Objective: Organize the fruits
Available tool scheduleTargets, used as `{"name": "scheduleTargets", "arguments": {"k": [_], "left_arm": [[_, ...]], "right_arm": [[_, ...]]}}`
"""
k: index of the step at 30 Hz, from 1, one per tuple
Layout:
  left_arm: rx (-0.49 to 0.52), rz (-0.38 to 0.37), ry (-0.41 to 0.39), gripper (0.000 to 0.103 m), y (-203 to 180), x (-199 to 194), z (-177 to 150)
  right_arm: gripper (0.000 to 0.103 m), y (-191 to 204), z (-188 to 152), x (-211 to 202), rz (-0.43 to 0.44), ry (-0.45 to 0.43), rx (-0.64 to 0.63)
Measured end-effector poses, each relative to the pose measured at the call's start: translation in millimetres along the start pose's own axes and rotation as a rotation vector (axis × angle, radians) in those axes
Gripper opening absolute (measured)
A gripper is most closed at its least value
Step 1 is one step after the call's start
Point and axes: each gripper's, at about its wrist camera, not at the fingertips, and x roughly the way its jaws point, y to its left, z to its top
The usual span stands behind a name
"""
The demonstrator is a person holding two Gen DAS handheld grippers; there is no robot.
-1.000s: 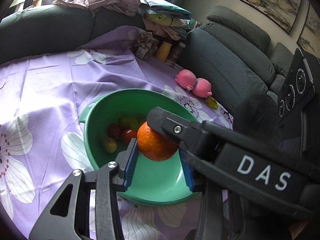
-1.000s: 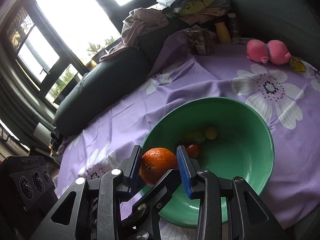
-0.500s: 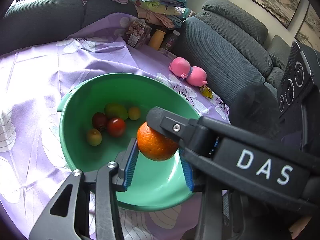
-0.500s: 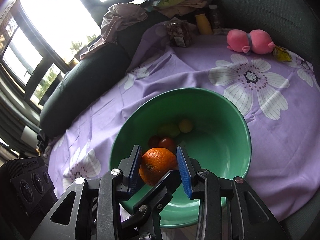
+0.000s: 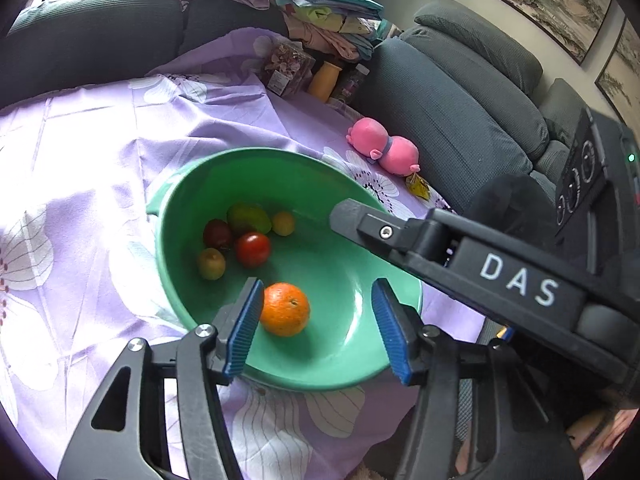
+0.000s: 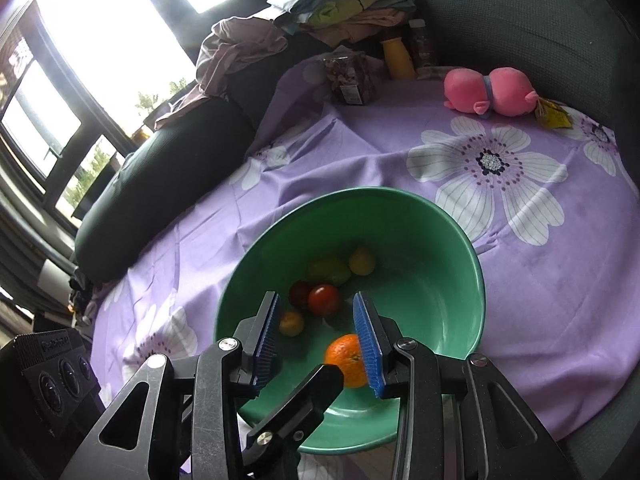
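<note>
orange (image 5: 285, 309) dropped into green bowl (image 5: 192, 184), left tongs (image 5: 316, 326) opening

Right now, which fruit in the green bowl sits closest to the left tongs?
The orange, lying loose on the green bowl floor between the opening left tongs. The other five smaller fruits cluster farther back.

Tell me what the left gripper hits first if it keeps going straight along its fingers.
Most likely the orange, lying loose in the green bowl just ahead of the left gripper, whose fingers are opening. It sits off toward the left finger, so the bowl's floor could come first; depth is unclear.
</note>
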Motion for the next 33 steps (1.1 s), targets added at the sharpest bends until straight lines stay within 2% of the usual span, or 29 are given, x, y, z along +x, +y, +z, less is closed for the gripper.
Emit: {"name": "scheduleTargets", "arguments": {"k": [3, 5, 9, 13, 15, 16, 18, 19, 21, 23, 25, 28, 33], "left_arm": [[-0.047, 0.063, -0.058, 0.059, 18.3, -36.2, 1.3], [-0.089, 0.153, -0.103, 0.059, 36.3, -64.0, 0.4], [-0.218, 0.381, -0.168, 0.059, 85.7, -119.7, -4.8], [-0.336, 0.517, -0.221, 0.058, 133.6, -158.0, -22.1], [-0.385, 0.496, -0.236, 0.058, 154.3, -162.1, -34.2], [-0.395, 0.496, -0.209, 0.057, 164.1, -159.5, -34.8], [-0.424, 0.555, -0.195, 0.057, 180.0, -158.4, -31.1], [-0.448, 0.591, -0.215, 0.057, 184.5, -160.7, -31.0], [-0.471, 0.616, -0.225, 0.057, 192.6, -161.4, -30.7], [-0.473, 0.620, -0.185, 0.057, 203.1, -155.1, -29.7], [-0.478, 0.636, -0.135, 0.057, 213.2, -146.4, -28.6], [-0.510, 0.657, -0.111, 0.057, 219.6, -148.3, -36.3], [-0.563, 0.654, -0.128, 0.057, 226.3, -158.8, -45.4]], "right_arm": [[0.039, 6.8, 1.0, -2.7, 0.004, -0.021, -0.019], [0.039, 14.6, 0.6, -2.0, 0.033, -0.019, -0.033], [0.039, 41.3, -4.1, 6.1, 0.145, 0.013, -0.090], [0.039, 75.4, -17.4, 26.8, 0.250, 0.076, -0.152], [0.039, 91.1, -32.4, 43.6, 0.255, 0.115, -0.175], [0.039, 101.8, -40.7, 53.8, 0.245, 0.136, -0.211], [0.039, 127.5, -54.7, 72.3, 0.203, 0.175, -0.307], [0.039, 138.4, -60.5, 79.0, 0.183, 0.176, -0.334], [0.039, 155.3, -73.3, 88.1, 0.172, 0.177, -0.355], [0.038, 171.7, -88.7, 101.2, 0.186, 0.217, -0.419], [0.038, 185.2, -102.0, 120.1, 0.142, 0.284, -0.514], [0.039, 186.7, -112.1, 135.4, 0.012, 0.297, -0.553], [0.038, 178.5, -113.3, 133.9, -0.017, 0.323, -0.525]]}}
